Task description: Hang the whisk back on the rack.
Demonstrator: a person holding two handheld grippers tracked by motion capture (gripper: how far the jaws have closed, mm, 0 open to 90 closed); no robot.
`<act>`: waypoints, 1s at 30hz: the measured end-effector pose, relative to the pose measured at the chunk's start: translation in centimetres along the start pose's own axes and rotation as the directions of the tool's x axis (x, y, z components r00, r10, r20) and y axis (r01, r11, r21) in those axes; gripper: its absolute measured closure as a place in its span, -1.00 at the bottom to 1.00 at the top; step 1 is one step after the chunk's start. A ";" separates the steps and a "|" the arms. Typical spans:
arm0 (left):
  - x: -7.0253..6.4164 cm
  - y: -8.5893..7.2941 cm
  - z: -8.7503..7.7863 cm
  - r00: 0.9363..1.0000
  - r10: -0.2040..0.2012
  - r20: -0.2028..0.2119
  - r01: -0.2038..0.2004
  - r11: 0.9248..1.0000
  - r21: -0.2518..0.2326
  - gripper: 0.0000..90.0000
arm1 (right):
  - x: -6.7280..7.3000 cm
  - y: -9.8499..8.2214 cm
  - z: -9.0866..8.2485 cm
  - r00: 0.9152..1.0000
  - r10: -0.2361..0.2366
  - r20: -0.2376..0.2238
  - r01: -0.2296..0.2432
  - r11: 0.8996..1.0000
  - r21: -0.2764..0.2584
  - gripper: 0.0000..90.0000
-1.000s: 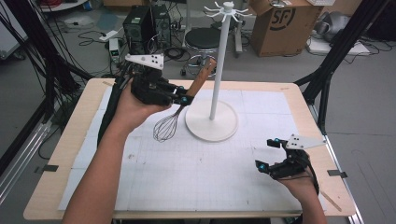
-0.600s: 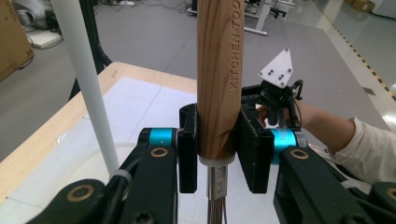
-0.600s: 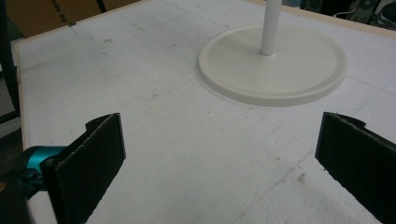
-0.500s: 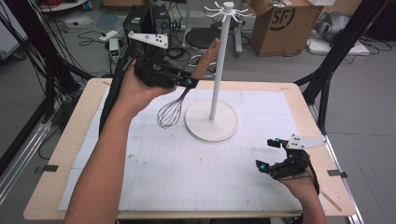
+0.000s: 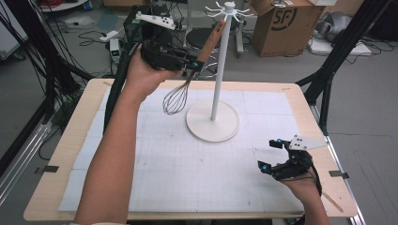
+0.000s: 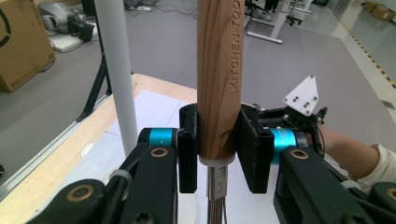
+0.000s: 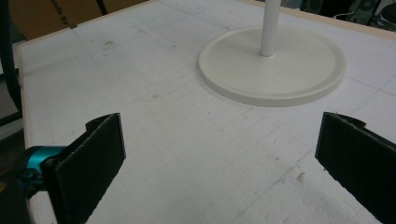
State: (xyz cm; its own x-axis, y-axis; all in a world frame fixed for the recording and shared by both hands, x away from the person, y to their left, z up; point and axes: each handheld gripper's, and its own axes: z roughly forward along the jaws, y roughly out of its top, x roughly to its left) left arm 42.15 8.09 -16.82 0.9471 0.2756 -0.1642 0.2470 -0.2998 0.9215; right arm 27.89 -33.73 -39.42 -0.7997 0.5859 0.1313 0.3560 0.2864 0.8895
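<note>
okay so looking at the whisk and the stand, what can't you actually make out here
- Whisk wires: cut off by the bottom edge in the left gripper view.
- Stand hooks: too small in the high view to tell if the handle has caught one.
- Handle lettering: cut off at the top edge, left gripper view.

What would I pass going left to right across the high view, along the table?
The left gripper clamped on the whisk's wooden handle → the wire whisk hanging from it → the white hook stand → the right gripper, jaws apart, low over the mat.
</note>
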 end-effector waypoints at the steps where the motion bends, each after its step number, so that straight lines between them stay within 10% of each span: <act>1: 0.1 0.0 0.1 1.000 -0.001 -0.001 0.001 1.000 0.003 0.58 | 0.0 0.0 0.0 1.000 -0.002 0.003 0.002 1.000 0.000 -0.98; 30: 1.8 0.9 2.1 0.997 -0.020 -0.073 0.024 0.999 0.048 0.58 | -0.4 -0.3 -0.3 1.000 0.015 0.008 -0.015 1.000 -0.001 -0.98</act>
State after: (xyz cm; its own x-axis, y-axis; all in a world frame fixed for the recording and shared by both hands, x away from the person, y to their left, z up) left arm 44.56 6.37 -17.01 0.9244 0.3479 -0.1566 0.2790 -0.3363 0.8995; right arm 27.88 -34.29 -39.63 -0.7902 0.5963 0.1415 0.3679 0.2769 0.8877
